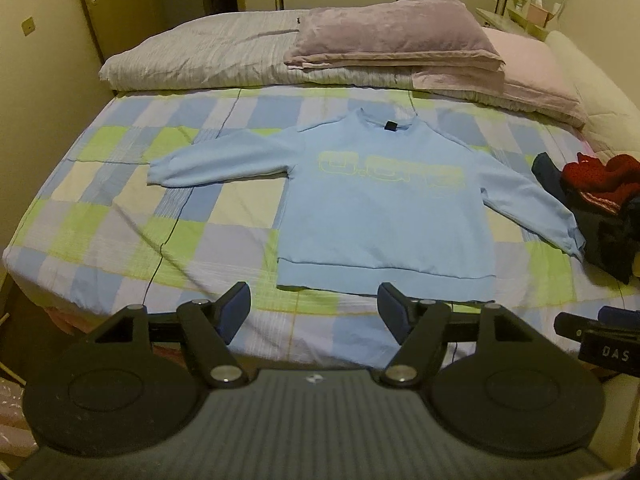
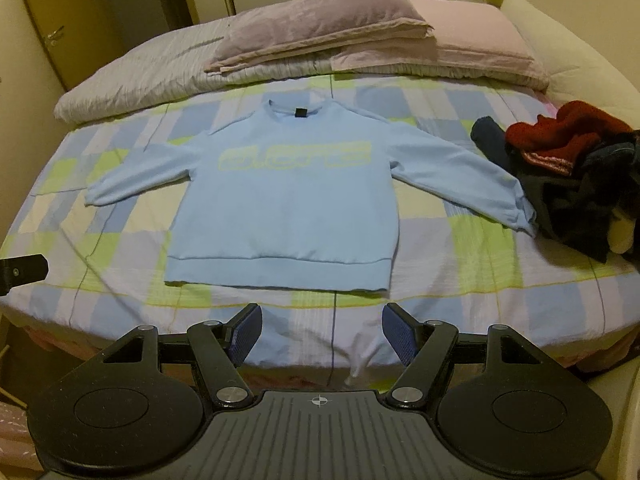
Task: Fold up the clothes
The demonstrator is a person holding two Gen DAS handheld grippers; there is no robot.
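Note:
A light blue sweatshirt with pale yellow lettering lies flat, front up, on the checked bedspread, both sleeves spread out to the sides and its hem toward me. My left gripper hangs above the near edge of the bed, just short of the hem, jaws open with nothing between them. My right gripper stands the same way below the hem, open and empty. Part of the right gripper shows at the right edge of the left wrist view, and the left gripper's tip shows at the left edge of the right wrist view.
A heap of dark and red clothes lies on the bed's right side, touching the right cuff. Pillows and a folded mauve blanket line the headboard end. A door stands at the far left.

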